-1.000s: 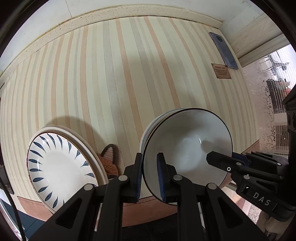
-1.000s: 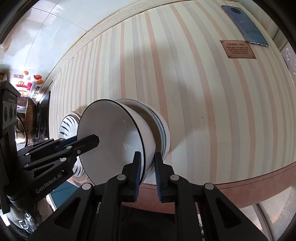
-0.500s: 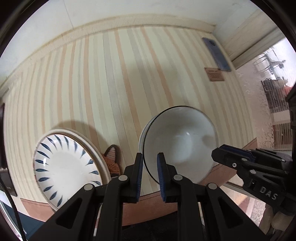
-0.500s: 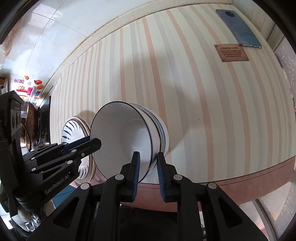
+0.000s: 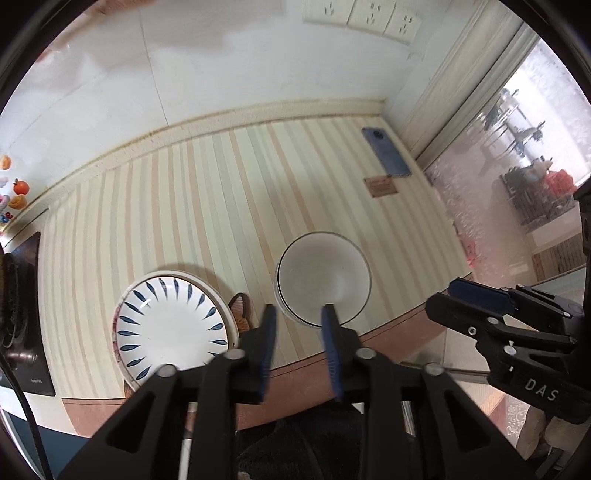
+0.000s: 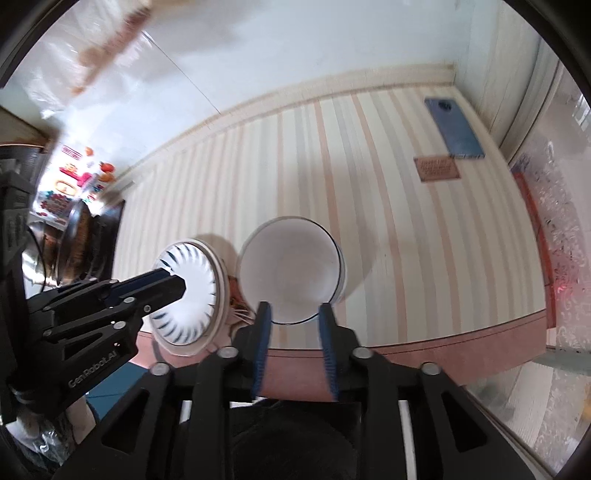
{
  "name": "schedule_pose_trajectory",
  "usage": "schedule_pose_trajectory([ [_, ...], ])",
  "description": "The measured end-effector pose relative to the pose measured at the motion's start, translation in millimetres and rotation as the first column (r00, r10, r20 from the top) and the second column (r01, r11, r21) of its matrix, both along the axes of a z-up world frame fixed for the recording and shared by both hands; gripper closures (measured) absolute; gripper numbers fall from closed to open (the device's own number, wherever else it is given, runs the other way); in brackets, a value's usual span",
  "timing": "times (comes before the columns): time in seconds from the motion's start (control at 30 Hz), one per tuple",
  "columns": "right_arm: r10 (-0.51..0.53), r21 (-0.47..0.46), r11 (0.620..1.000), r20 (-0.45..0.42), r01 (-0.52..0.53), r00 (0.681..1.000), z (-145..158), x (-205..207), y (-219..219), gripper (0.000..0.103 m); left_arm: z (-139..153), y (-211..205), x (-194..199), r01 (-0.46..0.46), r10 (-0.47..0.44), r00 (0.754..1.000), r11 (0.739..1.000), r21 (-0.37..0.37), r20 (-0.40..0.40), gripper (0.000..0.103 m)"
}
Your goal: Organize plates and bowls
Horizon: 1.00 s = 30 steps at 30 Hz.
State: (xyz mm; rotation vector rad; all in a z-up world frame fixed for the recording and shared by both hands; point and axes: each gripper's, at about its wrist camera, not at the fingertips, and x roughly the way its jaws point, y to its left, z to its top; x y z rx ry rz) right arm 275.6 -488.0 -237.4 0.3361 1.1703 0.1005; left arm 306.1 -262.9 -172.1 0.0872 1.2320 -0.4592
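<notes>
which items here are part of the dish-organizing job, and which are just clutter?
Job: white bowl on top of the bowl stack; patterned plate.
Lying about: phone, brown sign, woven mat between the dishes.

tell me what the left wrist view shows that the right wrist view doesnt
Only the left wrist view: wall sockets above the counter and the right gripper at its right edge.

Only the right wrist view: the left gripper over the leaf-pattern plate, and a colourful packet at far left.

Both: the white bowl on another dish, the plate, the phone, the small brown sign, the striped tabletop. Both grippers have just been opening, nothing between their jaws.
</notes>
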Motion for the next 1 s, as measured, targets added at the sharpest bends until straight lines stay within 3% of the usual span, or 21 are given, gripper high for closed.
schedule_pose_trajectory([
  [0.03, -0.002, -0.008, 1.000, 0.017, 0.002, 1.000, 8, -6, 2, 0.062, 7, 3, -3, -0.001, 0.001, 1.000, 1.000, -0.014, 0.009, 0.070],
  [0.13, -0.007, -0.037, 0.999, 0.065, 0.009, 0.998, 33, -24, 10, 0.051, 23, 8, -12, -0.003, 0.005, 0.999, 0.999, -0.047, 0.036, 0.034],
  [0.17, -0.011, -0.046, 0.999, 0.077, 0.014, 0.997, 39, -29, 11, 0.042, 27, 10, -15, -0.005, 0.008, 0.999, 0.998, -0.057, 0.047, 0.023],
  [0.2, -0.016, -0.053, 0.998, 0.090, 0.021, 0.996, 45, -34, 12, 0.034, 31, 12, -17, -0.007, 0.010, 0.998, 0.998, -0.064, 0.059, 0.022],
  [0.37, -0.044, -0.076, 0.996, 0.134, 0.055, 0.990, 70, -58, 14, 0.023, 46, 18, -27, 0.000, 0.007, 0.997, 0.996, -0.090, 0.076, 0.021],
  [0.5, -0.058, -0.097, 0.993, 0.150, 0.073, 0.987, 81, -71, 16, 0.014, 53, 21, -32, 0.008, 0.000, 0.997, 0.994, -0.112, 0.077, 0.008],
  [0.67, -0.079, -0.078, 0.992, 0.189, 0.095, 0.979, 86, -79, 14, 0.008, 51, 21, -32, 0.006, 0.001, 0.999, 0.991, -0.130, 0.054, 0.008],
  [1.0, -0.119, -0.062, 0.989, 0.176, 0.131, 0.977, 72, -75, 5, 0.004, 33, 20, -22, -0.005, 0.006, 1.000, 0.991, -0.137, 0.008, 0.008],
])
